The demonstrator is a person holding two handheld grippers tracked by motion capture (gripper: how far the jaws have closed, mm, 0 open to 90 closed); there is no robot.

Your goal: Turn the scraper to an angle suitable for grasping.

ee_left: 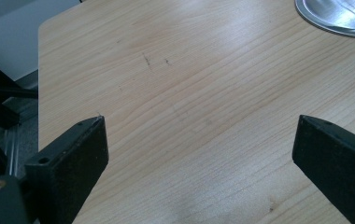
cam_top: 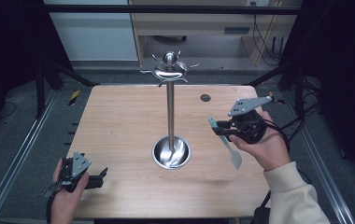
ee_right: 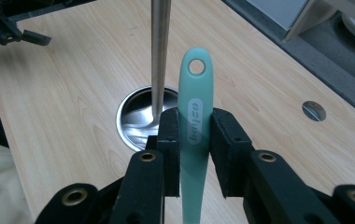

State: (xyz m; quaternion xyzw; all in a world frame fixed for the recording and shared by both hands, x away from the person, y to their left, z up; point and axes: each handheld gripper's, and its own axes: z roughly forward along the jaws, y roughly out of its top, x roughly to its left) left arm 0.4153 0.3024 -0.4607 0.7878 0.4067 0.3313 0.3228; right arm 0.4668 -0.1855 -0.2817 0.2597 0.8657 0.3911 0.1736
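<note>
The right hand hovers at three o'clock of the stand, its right gripper clamped on the green spatula. The left gripper, jaws wide apart, rests at eight o'clock.

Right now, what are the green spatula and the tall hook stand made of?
The green spatula looks like silicone or soft plastic: matte and slightly see-through. The hook stand looks like polished steel: its pole and dish-shaped base mirror the light. The table looks like pale wood or laminate.
</note>
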